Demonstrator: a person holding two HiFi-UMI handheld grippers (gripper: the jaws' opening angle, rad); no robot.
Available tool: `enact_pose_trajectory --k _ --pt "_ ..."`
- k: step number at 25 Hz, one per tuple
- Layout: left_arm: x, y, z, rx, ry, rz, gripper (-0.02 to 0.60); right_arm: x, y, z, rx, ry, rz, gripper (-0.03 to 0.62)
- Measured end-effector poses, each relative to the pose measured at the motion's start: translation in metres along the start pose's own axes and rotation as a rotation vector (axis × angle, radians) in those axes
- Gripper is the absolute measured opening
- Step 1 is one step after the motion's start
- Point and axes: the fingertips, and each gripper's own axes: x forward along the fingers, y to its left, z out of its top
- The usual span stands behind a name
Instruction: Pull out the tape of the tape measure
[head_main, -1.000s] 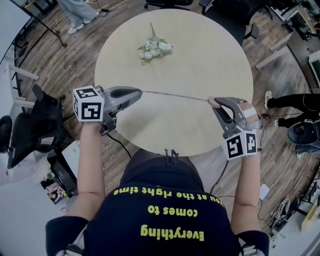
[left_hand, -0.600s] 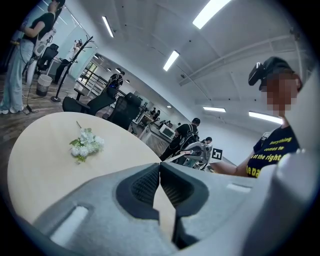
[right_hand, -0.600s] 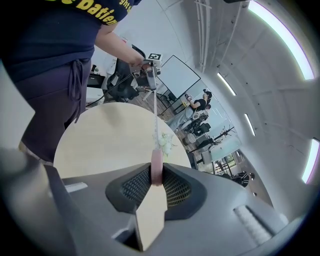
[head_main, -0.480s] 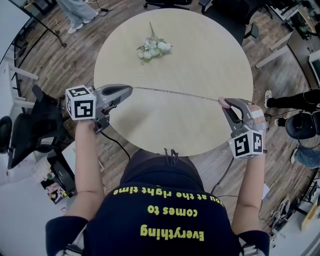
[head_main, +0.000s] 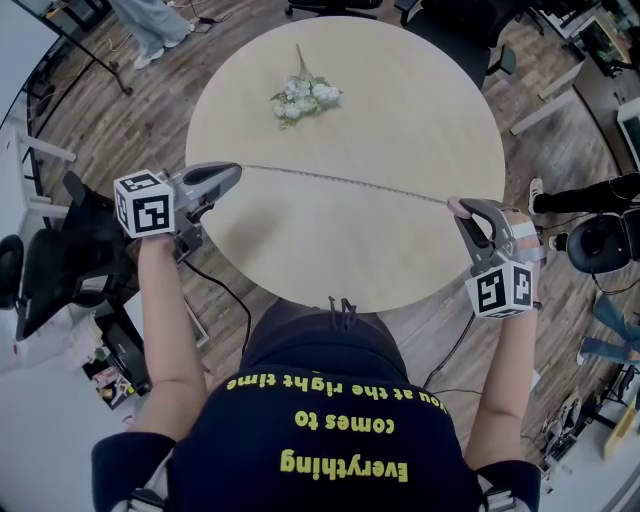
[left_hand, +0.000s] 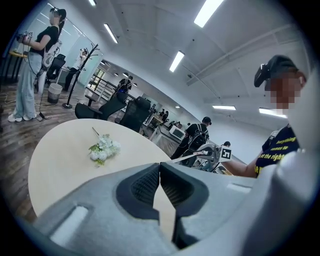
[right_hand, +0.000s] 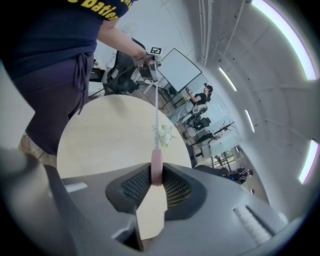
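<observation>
The tape (head_main: 345, 184) has lengthened since a second ago, as both hands spread apart across the near half of the surface (head_main: 400, 90). The fingers (left_hand: 145, 186) of the left gripper (head_main: 236, 169) are closed tight on its free end. Those of the right gripper (head_main: 457, 207) pinch the pink case (right_hand: 156, 169). Extraction looks well advanced.

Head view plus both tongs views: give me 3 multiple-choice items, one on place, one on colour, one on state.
1. Where does the flower bunch lie?
A) on the floor
B) on the table, beyond the tape
C) on a chair

2. What colour is the case in the right tongs?
A) pink
B) black
C) yellow

3. How is the tape?
A) wound fully in
B) lying slack on the table
C) drawn out straight from the left tongs to the right tongs

Key:
1 B, the white blooms sit on the tabletop past the tape.
2 A, a pink disc shows between the pads.
3 C, the tape spans from tip to tip.
</observation>
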Motion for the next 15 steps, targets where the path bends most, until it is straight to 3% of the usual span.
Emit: enact_pose_trajectory --k 15 --pt "0.0057 0.0011 -0.0083 -0.014 0.011 0.006 0.006 0.0013 0.0049 -0.0025 0.008 0.011 0.013 0.081"
